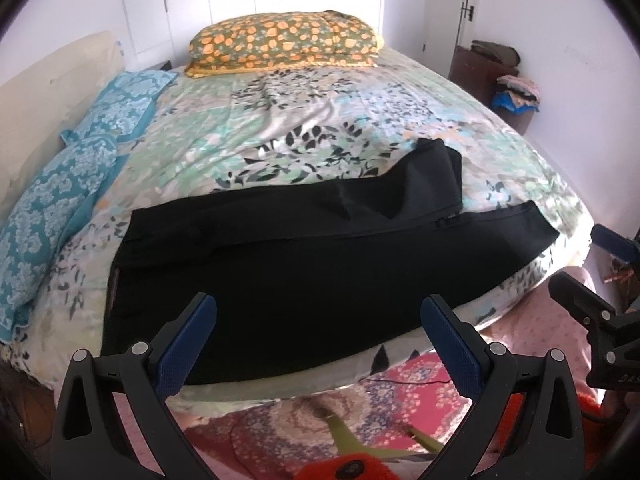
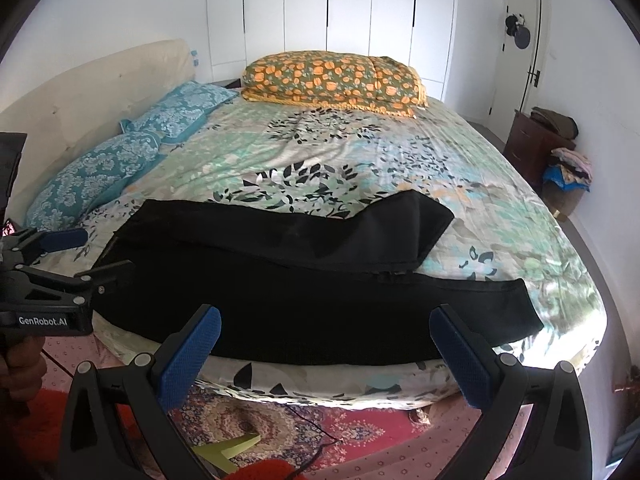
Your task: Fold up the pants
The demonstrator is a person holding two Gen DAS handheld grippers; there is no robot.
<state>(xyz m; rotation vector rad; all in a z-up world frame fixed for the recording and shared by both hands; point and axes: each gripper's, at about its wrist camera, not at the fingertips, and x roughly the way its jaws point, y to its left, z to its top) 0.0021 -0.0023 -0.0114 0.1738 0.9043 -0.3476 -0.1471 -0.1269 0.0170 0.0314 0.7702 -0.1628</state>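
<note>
Bed [image 2: 400, 168] — largest item, floral-printed sheet, cream headboard on its left side. I am working from its near edge, with a patterned red rug [image 2: 248, 412] on the floor below.

Folded quilt [image 2: 332, 80], orange flowers on olive, at the bed's far edge. Two teal pillows [image 2: 104, 172] along the left edge against the headboard.

Pants [image 2: 304, 280] — black, spread lengthwise along the near edge of the bed, waist towards the left, legs running right. One leg lies flat beside the edge and its hem nears the near right corner; the other is bent back on itself, so its end sits short and bunched. Not yet folded, as I judge it. The cloth looks soft, limp and light, likely to sag and drag on the sheet instead of holding a line. I would take hold at the waistband corner with one side and at the hem [image 2: 524, 304] with the other, pinching both layers.

Left tongs [image 1: 318, 328] — released, blue pads wide apart, hovering over the near edge at the waist end, gripping nothing.

Right tongs [image 2: 326, 340] — likewise spread and empty, over the near edge farther along the legs.
</note>
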